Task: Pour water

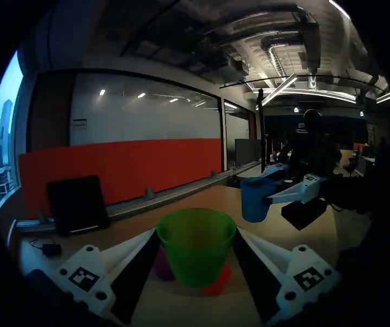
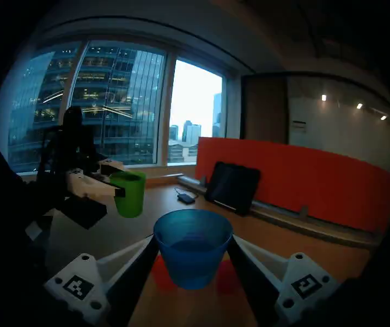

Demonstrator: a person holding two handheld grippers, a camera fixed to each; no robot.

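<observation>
While upright, green cup [image 1: 196, 245], blue cup [image 2: 193, 256] with water [image 2: 193, 243]

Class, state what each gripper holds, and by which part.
Left gripper holds the green cup by its sides; right gripper holds the blue cup by its sides.

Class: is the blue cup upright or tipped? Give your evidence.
Upright: the blue cup shows a level, upward-facing rim, held between the fingers of the right gripper; pouring has not begun.
</observation>
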